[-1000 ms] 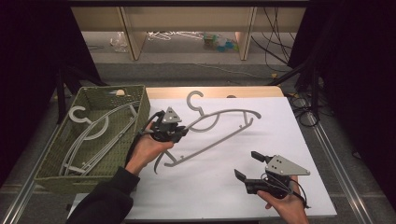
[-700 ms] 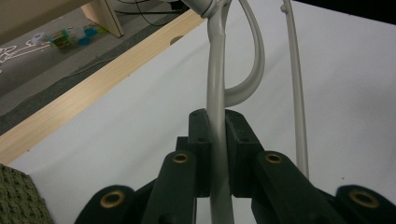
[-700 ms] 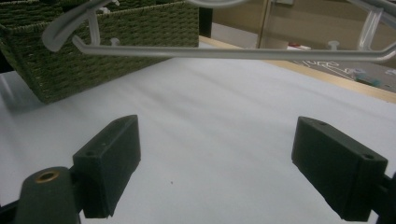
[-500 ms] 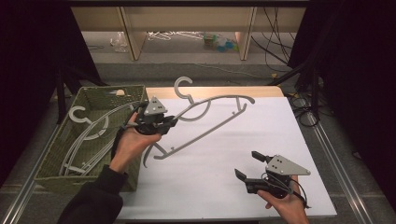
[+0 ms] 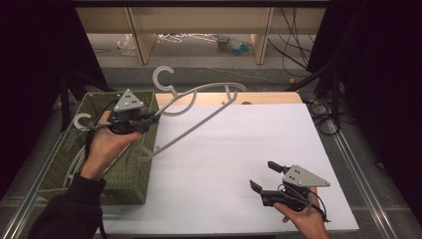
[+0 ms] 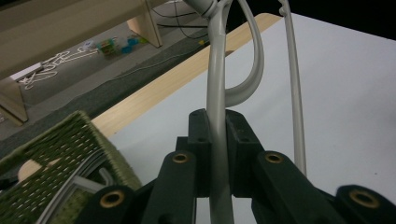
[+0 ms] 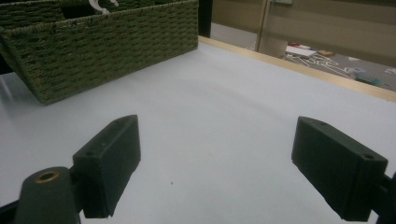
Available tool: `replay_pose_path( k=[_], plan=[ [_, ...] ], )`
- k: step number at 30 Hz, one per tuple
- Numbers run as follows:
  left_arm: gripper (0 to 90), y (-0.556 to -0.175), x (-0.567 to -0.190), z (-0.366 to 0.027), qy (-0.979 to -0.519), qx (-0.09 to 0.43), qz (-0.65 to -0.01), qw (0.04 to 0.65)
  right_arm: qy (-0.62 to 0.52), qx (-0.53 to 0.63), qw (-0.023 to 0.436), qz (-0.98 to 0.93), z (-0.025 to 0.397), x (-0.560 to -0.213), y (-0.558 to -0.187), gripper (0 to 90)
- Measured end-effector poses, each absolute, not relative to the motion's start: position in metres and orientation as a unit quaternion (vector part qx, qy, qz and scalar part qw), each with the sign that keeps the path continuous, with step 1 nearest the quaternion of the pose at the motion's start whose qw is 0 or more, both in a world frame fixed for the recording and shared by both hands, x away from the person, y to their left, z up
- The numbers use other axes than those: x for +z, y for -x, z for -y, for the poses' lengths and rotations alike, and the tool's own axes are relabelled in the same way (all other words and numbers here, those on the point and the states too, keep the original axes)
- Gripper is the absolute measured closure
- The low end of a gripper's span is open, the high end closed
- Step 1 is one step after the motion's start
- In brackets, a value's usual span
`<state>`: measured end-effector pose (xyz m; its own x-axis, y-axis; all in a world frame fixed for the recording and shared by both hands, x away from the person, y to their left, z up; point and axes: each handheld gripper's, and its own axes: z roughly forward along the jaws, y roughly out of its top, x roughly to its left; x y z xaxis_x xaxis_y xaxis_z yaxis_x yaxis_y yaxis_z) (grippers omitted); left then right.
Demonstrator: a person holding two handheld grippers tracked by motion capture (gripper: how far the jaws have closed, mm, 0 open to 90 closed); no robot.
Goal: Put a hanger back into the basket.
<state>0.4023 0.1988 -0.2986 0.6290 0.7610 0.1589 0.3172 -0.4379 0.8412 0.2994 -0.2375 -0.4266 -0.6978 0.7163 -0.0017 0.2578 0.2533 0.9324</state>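
A grey plastic hanger (image 5: 199,112) hangs in the air over the table's left part, its hook up and toward the back. My left gripper (image 5: 149,119) is shut on one arm of the hanger, above the right rim of the green woven basket (image 5: 127,181). In the left gripper view the hanger (image 6: 215,93) runs up between the two pressed jaws of the left gripper (image 6: 215,140). My right gripper (image 5: 264,178) rests low at the front right of the white table (image 5: 239,149), open, with nothing between its jaws; the right gripper view shows the right gripper (image 7: 215,158) over bare white surface.
The basket holds other grey hangers (image 5: 82,122), one hook sticking out at its left. In the right gripper view the basket (image 7: 93,42) stands at the far left. Wooden shelving (image 5: 199,20) and cables (image 5: 293,45) lie behind the table.
My left gripper has carried the hanger up and to the left, from over the table's middle to above the basket's rim. The right gripper has stayed put.
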Motion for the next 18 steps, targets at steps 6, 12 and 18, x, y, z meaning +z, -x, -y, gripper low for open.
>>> replay_pose_path(
  k=[6,12,18],
  plan=[
    [81.7,-0.401,-0.299,-0.229,-0.788,0.274,-0.366,0.413,-0.321,0.527,0.219,-0.756,0.236,-0.428,-0.3,16.5],
    [81.7,-0.403,-0.302,-0.257,-0.774,0.294,-0.396,0.397,-0.314,0.529,0.232,-0.753,0.235,-0.428,-0.301,16.5],
    [81.7,-0.403,-0.304,-0.281,-0.765,0.293,-0.417,0.395,-0.314,0.526,0.228,-0.757,0.236,-0.428,-0.301,16.5]
  ],
)
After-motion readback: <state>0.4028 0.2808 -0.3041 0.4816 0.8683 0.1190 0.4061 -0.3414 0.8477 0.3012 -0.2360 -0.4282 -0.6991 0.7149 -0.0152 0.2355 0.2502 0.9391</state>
